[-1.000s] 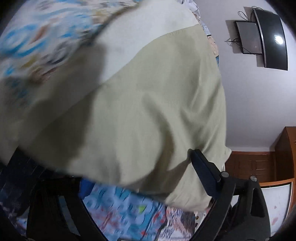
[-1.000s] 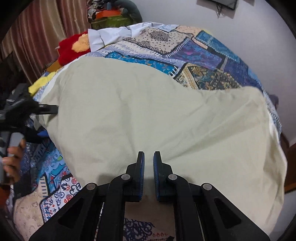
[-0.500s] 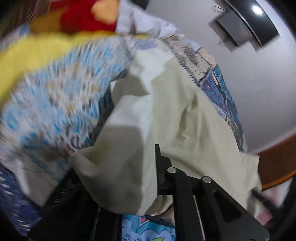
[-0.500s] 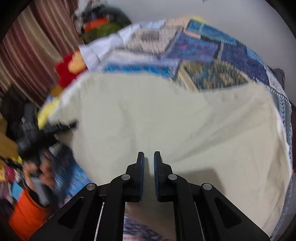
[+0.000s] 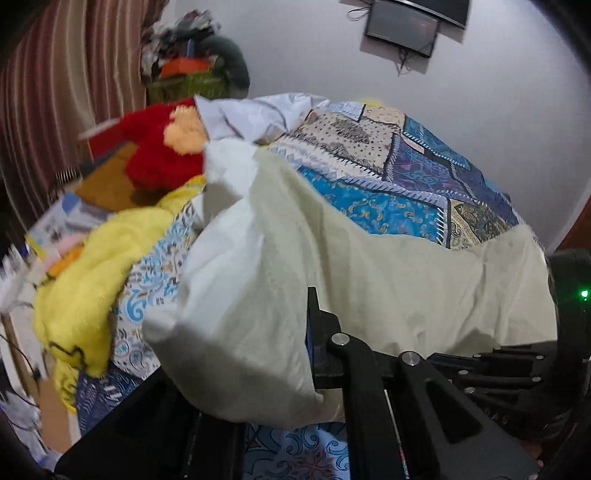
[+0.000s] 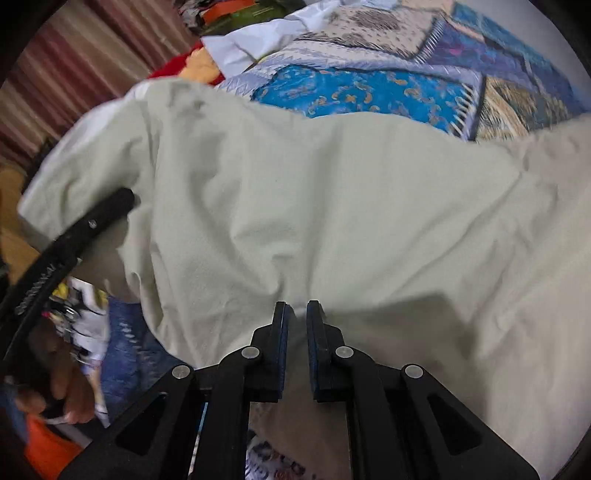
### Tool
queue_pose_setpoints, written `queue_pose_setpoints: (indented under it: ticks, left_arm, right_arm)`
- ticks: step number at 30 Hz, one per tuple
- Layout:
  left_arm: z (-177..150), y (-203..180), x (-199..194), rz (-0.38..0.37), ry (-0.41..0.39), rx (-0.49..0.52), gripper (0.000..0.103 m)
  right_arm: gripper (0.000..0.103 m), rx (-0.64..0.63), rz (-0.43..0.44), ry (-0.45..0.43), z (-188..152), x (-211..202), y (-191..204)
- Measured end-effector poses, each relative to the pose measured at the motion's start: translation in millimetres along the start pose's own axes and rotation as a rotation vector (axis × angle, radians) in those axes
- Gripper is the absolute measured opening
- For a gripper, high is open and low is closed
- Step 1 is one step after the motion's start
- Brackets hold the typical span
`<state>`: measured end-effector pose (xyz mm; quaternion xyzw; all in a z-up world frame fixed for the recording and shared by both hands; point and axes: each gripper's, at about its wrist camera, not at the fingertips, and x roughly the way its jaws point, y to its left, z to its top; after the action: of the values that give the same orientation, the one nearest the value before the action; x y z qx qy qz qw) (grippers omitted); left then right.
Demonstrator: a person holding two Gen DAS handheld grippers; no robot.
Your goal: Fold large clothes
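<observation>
A large cream cloth (image 5: 388,280) lies spread over the bed, one end bunched and lifted. My left gripper (image 5: 301,332) is shut on that bunched end; the fabric drapes over its left finger and hides it. In the right wrist view the same cream cloth (image 6: 332,192) fills the middle. My right gripper (image 6: 298,314) is shut on its near edge, with fabric pinched between the blue pads. The left gripper (image 6: 92,225) reaches into the cloth's left end there, held by a person's hand (image 6: 66,398).
A patchwork bedspread (image 5: 406,177) covers the bed. A red plush toy (image 5: 159,155), a yellow cloth (image 5: 92,273) and a white garment (image 5: 255,114) lie at its left and far side. Striped curtains (image 5: 66,74) hang left; a screen (image 5: 402,26) is on the wall.
My left gripper has shut on the cloth's end, rolled upright and risen with it. My right gripper stayed shut and moved closer over the cloth.
</observation>
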<state>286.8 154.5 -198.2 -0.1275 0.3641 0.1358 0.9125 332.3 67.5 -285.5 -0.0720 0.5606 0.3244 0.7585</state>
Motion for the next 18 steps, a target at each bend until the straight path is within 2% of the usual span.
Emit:
queue_pose_setpoints:
  ticks: [2, 4, 8, 10, 12, 14, 17, 18]
  left_arm:
    - [4.2, -10.0, -8.0, -0.013, -0.028, 0.031, 0.007]
    - [9.9, -24.7, -17.0, -0.013, -0.06, 0.075, 0.007]
    - [20.8, -63.0, -39.7, 0.024, -0.175, 0.233, 0.007]
    - [25.9, -84.9, -51.8, 0.034, -0.233, 0.312, 0.007]
    - [30.4, -103.6, -60.7, 0.021, -0.268, 0.36, 0.007]
    - [33.5, -123.7, -70.6, -0.009, -0.295, 0.4, 0.007]
    - [36.7, -152.8, -81.0, -0.063, -0.32, 0.44, 0.007]
    - [36.2, -162.4, -84.5, -0.082, -0.326, 0.453, 0.007]
  right_arm:
    - [0.005, -0.027, -0.038, -0.001, 1.9, 1.4, 8.5]
    - [0.005, -0.014, -0.023, -0.001, 4.0, 1.7, 4.8]
    - [0.005, 0.155, 0.132, -0.015, 2.2, -24.7, -29.1]
    - [0.005, 0.201, 0.141, -0.055, -5.1, -49.1, -43.7]
    - [0.005, 0.195, 0.089, -0.148, -20.5, -88.7, -61.0]
    - [0.005, 0.181, 0.019, -0.198, -35.9, -114.2, -75.7]
    - [0.005, 0.205, -0.095, -0.215, -65.8, -130.6, -107.2]
    - [0.005, 0.227, -0.102, -0.213, -71.4, -130.0, -116.3]
